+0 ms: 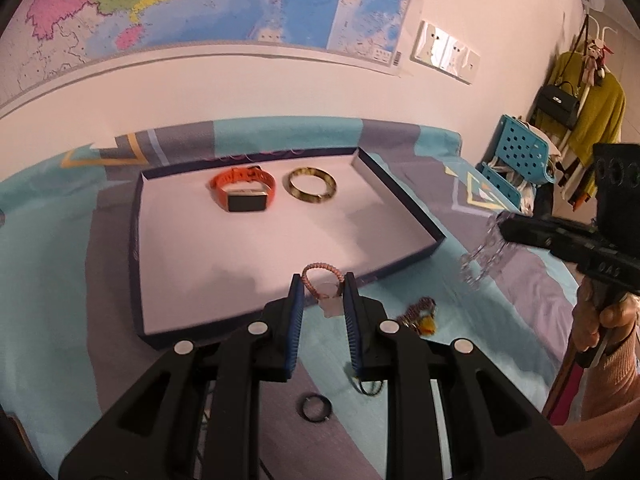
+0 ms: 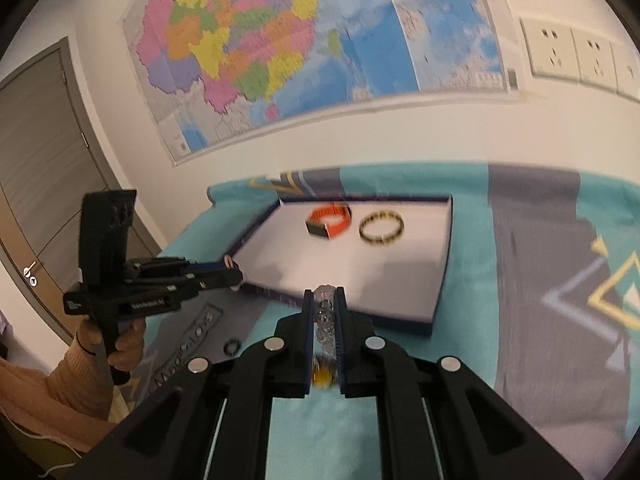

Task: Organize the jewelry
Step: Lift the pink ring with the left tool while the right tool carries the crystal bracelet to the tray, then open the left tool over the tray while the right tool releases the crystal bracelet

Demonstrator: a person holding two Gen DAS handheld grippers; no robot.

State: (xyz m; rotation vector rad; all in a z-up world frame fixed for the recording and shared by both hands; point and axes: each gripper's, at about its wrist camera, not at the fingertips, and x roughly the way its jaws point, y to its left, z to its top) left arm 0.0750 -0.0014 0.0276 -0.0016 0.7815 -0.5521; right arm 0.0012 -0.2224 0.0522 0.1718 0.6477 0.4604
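Orange watch (image 1: 243, 192) and a gold-and-black bangle (image 1: 311, 185) are already sitting in the tray (image 1: 400, 188), up at about 12 o'clock from my left gripper (image 1: 322, 292), so I'd say the sorting is partway done.

Both hands are loaded right now. Left jaws sit fairly narrow around a pink braided bracelet (image 1: 322, 280) with a little pale tag (image 1: 331, 307) hanging off it. It's up near the fingertips, hovering over the tray's near edge. Looks gripped to me, though the pads aren't squeezed hard together. Right gripper (image 2: 323, 300) is clamped tight on a clear bead bracelet (image 2: 325, 320), which shows as a blurry string dangling off the tips at 3 o'clock in the left view (image 1: 482, 248).

Leftovers on the blue cloth (image 1: 48, 280): a small dark ring (image 1: 316, 407) at 6 o'clock under my left fingers, a dark loop (image 1: 370, 388) peeking out under the right-hand finger, and a beaded thing with an orange-yellow bit (image 1: 420, 314) around 4 o'clock.

My guess for next: push the left hand forward over the white floor, drop the pink one in a bare spot clear of the watch, and open up. Then the right swings in toward 11 o'clock and lowers the beads gently, since a loose string like that will probably swing and pile up.
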